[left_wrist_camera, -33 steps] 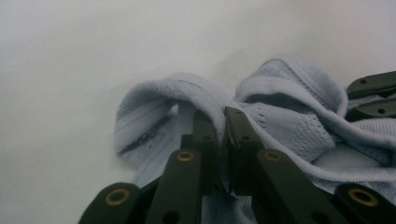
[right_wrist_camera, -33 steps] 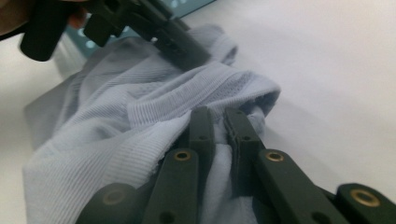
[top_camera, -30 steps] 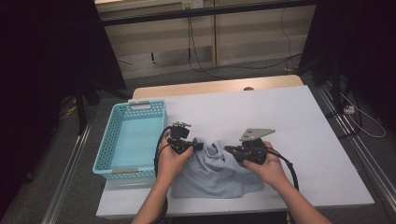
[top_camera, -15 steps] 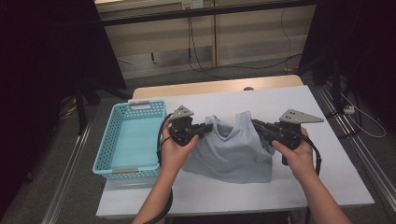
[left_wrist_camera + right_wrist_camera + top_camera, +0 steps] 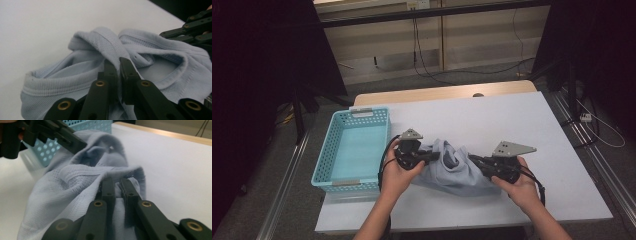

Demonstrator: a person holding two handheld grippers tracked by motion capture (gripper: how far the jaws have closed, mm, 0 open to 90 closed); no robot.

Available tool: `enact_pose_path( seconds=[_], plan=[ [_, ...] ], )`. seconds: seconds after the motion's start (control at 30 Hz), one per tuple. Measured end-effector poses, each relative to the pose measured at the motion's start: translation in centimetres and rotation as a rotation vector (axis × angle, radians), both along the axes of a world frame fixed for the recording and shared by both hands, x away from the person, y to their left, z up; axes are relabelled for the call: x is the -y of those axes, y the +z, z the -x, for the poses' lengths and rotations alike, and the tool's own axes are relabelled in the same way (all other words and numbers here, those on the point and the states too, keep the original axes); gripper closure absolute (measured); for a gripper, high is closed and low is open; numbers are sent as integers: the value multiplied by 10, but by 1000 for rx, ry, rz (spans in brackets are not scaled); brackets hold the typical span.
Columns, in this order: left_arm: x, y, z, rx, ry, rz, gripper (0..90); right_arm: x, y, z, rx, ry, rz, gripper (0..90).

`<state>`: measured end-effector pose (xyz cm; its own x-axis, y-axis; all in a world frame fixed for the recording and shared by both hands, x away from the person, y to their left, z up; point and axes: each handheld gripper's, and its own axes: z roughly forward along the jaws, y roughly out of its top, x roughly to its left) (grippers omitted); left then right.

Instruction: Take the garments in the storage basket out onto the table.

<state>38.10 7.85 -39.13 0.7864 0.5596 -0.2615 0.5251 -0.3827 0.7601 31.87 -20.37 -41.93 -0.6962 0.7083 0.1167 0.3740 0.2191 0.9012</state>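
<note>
Garment hem between both grippers' jaws.

Both grippers are all black, linkage-style. The left gripper and right gripper each have flat bar arms pinned with brass-looking rivets and blocky square-ended pads. From the high view each one carries a grey three-cornered plate on top, with small holes near its corners I think, though it's too tiny to be sure. Black cable loops off each body. Forearms are bare, no sleeves showing.
</note>
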Motion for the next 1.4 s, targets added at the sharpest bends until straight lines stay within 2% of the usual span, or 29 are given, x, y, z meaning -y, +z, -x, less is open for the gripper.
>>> enact_pose_path(
  seconds=[0.03, 0.1, 0.13, 0.17, 0.2, 0.23, 0.3, 0.33, 0.4, 0.43, 0.6, 0.73, 0.77, 0.8, 0.83, 0.87, 0.93, 1.0, 1.17, 1.4],
  plan=[
    [2, -4, 1, -11, -10, -25, 854, -5, -3, 3, -4, 19, 22, 840],
    [3, -6, 2, -14, -15, -41, 854, -8, -4, 4, -6, 28, 33, 840],
    [3, -7, 1, -21, -18, -48, 854, -13, -8, 6, -13, 48, 64, 840],
    [3, -10, 1, -35, -16, -51, 853, -20, -14, 9, -17, 72, 132, 840],
    [3, -10, 1, -35, -16, -51, 853, -20, -14, 9, -17, 72, 132, 840],
    [4, -12, 1, -45, -14, -67, 852, -26, -21, 9, -36, 91, 162, 839],
    [4, -14, 1, -48, -19, -76, 851, -27, -24, 9, -42, 99, 175, 839],
    [5, -16, 0, -54, -18, -95, 851, -31, -31, 8, -55, 114, 201, 838],
    [5, -18, 0, -53, -14, -100, 850, -32, -33, 8, -56, 113, 204, 839],
    [5, -20, -1, -54, -16, -118, 851, -34, -34, 7, -51, 110, 214, 839],
    [3, -28, -1, -67, -5, -134, 851, -35, -36, 4, -44, 90, 221, 841],
    [3, -30, 0, -66, 5, -145, 851, -36, -37, 0, -19, 62, 253, 842],
    [3, -30, 0, -64, 3, -152, 851, -36, -37, -1, -10, 49, 266, 842],
    [3, -30, 0, -67, 3, -152, 851, -36, -37, -4, 26, 11, 319, 843],
    [3, -31, 0, -72, 5, -143, 851, -34, -37, -8, 39, -12, 339, 843],
    [3, -31, 0, -72, 5, -143, 851, -34, -37, -8, 39, -12, 339, 843],
    [3, -32, -1, -84, 4, -132, 851, -29, -40, -16, 46, -61, 372, 843],
    [2, -32, -1, -86, -2, -135, 851, -21, -42, -25, -14, -77, 294, 841],
    [1, -34, 0, -96, -5, -124, 850, -21, -39, -21, -10, -60, 294, 839],
    [2, -35, 2, -99, -9, -130, 851, -9, -32, -20, -52, -80, 185, 788]
  ],
)
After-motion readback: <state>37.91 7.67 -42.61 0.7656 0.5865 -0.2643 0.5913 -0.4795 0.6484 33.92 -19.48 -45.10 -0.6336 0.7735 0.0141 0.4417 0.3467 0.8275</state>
